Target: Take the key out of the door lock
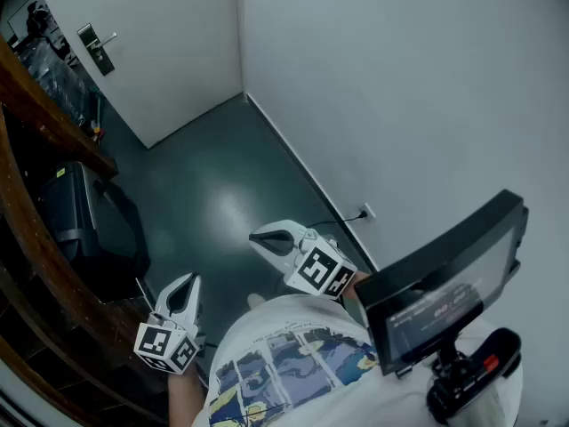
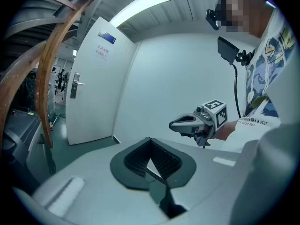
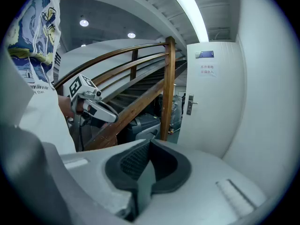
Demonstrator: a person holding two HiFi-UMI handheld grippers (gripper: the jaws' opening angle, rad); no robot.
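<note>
The white walls [image 1: 400, 78] are smooth and matte and meet in a corner at the far end of the floor [image 1: 213, 176]. The floor is dark green, glossy, and carries a soft light reflection at its centre. A flat white door [image 1: 151, 52] stands closed at the far left edge of the floor. A curved handrail [image 1: 36, 105] of varnished brown wood on square posts runs along the left edge. A black hard-shell case [image 1: 80, 212] with rounded corners stands against that rail. A black rectangular screen [image 1: 444, 283] on a jointed mount sits in front of the person's printed white shirt [image 1: 284, 363].

The left gripper [image 1: 188, 283] has a smooth grey shell and a marker cube [image 1: 167, 347]. It hangs over the near left edge of the floor. Its ribbed black pads [image 2: 164, 156] are pressed together at the tips, with nothing between them. The right gripper [image 1: 260, 237] hangs beside it above mid-floor, pads likewise together and empty. Both grippers point toward the door and are well apart from it.

The lock plate [image 1: 96, 50] is a dark, narrow rectangle with a metal lever handle, set near the door's left edge. The key is too small to make out at this range. A white socket [image 1: 367, 211] sits low on the right wall.
</note>
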